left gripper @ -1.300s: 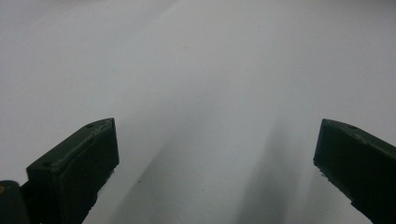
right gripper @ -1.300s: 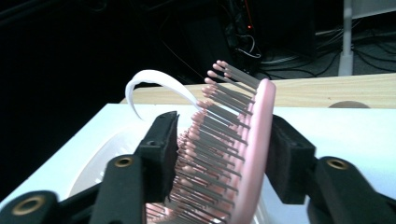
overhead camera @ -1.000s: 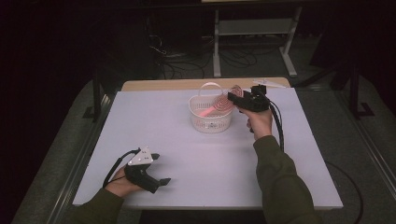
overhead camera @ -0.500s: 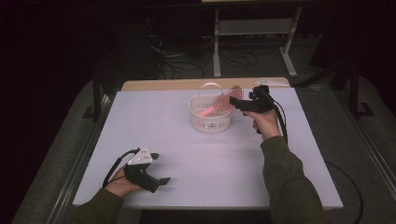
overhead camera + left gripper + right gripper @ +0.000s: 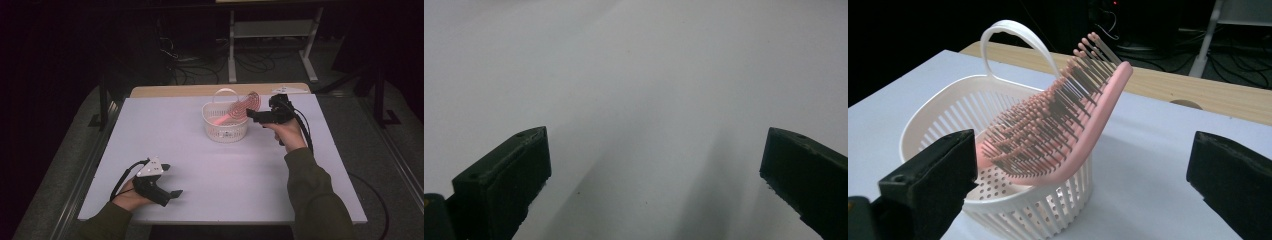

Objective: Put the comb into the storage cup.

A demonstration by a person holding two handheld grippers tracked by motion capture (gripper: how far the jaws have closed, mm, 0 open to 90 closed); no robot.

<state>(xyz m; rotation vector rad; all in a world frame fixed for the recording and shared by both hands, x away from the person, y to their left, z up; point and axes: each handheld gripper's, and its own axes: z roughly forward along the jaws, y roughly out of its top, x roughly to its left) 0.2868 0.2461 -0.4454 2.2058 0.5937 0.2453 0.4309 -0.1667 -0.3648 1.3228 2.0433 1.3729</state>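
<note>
A pink hairbrush [image 5: 239, 108] [image 5: 1063, 120] leans in a white slatted basket [image 5: 225, 126] [image 5: 998, 165], its head sticking out over the rim on the right side. My right gripper [image 5: 252, 116] [image 5: 1078, 187] hovers just right of the basket; its jaws have just been opening and now stand wide, clear of the brush. Near the table's front left, my left gripper [image 5: 170, 180] [image 5: 654, 180] rests on the white tabletop [image 5: 235, 175], open, with nothing between its jaws.
The basket's looped handle [image 5: 1015, 37] rises at its far side. A wooden strip [image 5: 200, 90] borders the table's far edge. Beyond it stand a dark floor with cables [image 5: 200, 65] and a white table frame [image 5: 272, 30].
The right gripper's jaws spread apart and let go of the hairbrush, which now leans in the basket. The right hand drew back slightly to the right. The left gripper kept still.
</note>
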